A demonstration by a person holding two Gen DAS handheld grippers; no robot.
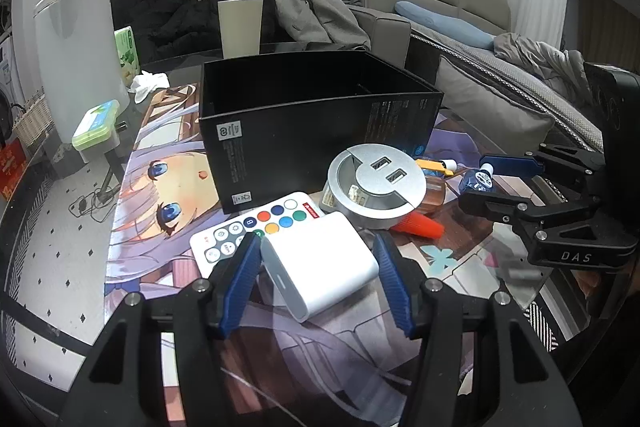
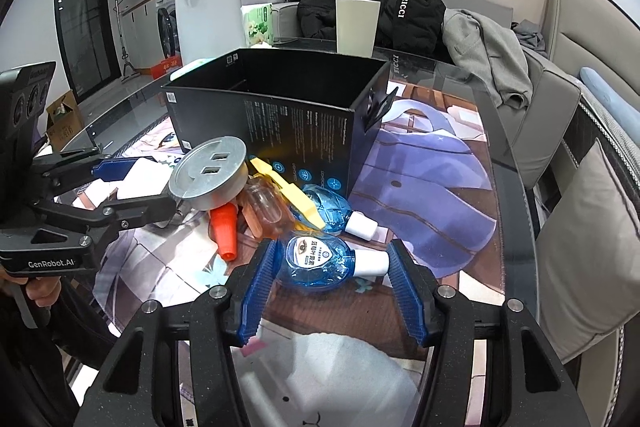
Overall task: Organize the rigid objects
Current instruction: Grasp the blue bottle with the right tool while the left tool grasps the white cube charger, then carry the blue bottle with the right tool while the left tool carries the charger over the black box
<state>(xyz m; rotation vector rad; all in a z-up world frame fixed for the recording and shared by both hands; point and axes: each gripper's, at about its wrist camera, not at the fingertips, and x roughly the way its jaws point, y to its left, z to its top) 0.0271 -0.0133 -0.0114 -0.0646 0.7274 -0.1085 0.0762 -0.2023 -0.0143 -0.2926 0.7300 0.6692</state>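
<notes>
Left gripper (image 1: pixel 316 267): jaws spread, straddling the white power block (image 1: pixel 320 269), which lies flat and skewed between the pads; left pad touching or nearly touching its corner, right pad just clear. Nothing pinched yet. Right gripper (image 2: pixel 332 269): jaws also spread, around the near blue eye-drop bottle (image 2: pixel 318 261), lying on its side, white cap toward the right pad; no firm contact that I can tell. Landmark is the open black box (image 1: pixel 316 119): the block sits in front of its near wall, partly over the white remote (image 1: pixel 256 231); the round silver USB hub (image 1: pixel 376 187) is in front of the box's right corner, tilted on an orange cone (image 1: pixel 418 225) and a clear bottle; a second blue bottle (image 2: pixel 328 205) lies nearer the box than the straddled one. Judgement: both hands are at the pre-grasp, box likely the bin. For the block, square the pads to its long flat faces before closing, or it will twist out; lift straight up so the remote is not dragged. For the bottle, close on the body rather than the cap; it is round and glossy, likely to roll or squirt sideways.
</notes>
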